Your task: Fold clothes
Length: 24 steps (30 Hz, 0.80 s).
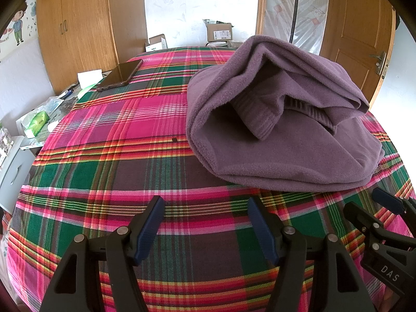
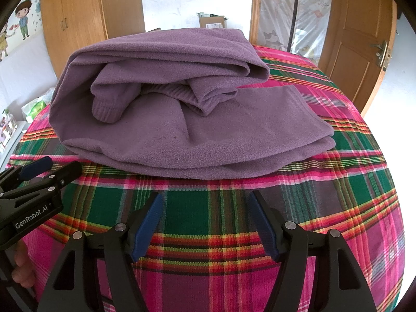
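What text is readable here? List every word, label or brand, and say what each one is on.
"DAS": white letters on the black body of the right tool, seen from the left wrist view.
"GenRobot.AI": white letters on the black body of the left tool, seen from the right wrist view.
Shipping label on the cardboard box: too small to read.
Print on the green packet: too blurred to read.

A daylit room with white walls (image 1: 187,7), a wooden wardrobe (image 1: 78,26) on the left, a wooden door (image 1: 364,39) on the right, and a plaid-covered bed (image 1: 117,156) in front.
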Each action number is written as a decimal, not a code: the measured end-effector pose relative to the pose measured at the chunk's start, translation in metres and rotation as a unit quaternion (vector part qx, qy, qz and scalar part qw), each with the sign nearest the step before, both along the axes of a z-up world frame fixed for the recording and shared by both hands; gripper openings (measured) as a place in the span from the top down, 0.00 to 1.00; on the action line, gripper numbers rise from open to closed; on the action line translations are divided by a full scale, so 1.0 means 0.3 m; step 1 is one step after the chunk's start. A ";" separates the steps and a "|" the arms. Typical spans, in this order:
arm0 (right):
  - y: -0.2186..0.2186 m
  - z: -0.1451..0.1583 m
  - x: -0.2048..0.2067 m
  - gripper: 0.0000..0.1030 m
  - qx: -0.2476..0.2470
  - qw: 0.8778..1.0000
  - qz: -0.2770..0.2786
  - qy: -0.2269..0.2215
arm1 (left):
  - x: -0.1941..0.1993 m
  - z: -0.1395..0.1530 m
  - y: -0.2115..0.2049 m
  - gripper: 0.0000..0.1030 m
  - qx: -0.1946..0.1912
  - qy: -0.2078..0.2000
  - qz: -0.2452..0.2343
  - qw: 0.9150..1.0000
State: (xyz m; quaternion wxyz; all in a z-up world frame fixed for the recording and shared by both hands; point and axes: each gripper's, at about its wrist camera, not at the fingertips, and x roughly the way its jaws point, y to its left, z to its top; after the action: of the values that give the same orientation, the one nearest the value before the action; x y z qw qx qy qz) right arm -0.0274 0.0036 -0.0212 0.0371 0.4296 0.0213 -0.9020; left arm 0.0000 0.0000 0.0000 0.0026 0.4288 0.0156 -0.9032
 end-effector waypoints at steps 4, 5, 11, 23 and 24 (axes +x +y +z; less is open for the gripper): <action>0.000 0.000 0.000 0.32 0.000 1.000 0.000 0.000 | 0.000 0.000 0.000 0.35 0.000 0.000 0.000 1.000; 0.000 0.000 0.000 0.32 0.000 1.000 0.000 0.000 | 0.000 0.000 0.000 0.35 0.000 0.000 0.000 1.000; -0.001 0.001 -0.001 0.32 0.000 1.000 0.000 0.000 | 0.000 0.000 0.000 0.35 -0.001 0.000 0.000 1.000; -0.017 -0.010 -0.012 0.24 0.003 1.000 0.009 -0.004 | 0.001 0.004 -0.003 0.27 -0.005 -0.004 0.018 1.000; -0.019 -0.009 -0.010 0.24 0.003 1.000 0.009 -0.004 | 0.000 0.003 -0.003 0.26 -0.005 -0.004 0.020 1.000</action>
State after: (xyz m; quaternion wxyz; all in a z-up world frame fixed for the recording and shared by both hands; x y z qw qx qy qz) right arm -0.0303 -0.0021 -0.0240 0.0436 0.4329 0.0274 -0.9000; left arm 0.0001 -0.0008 0.0010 0.0232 0.4324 0.0193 -0.9012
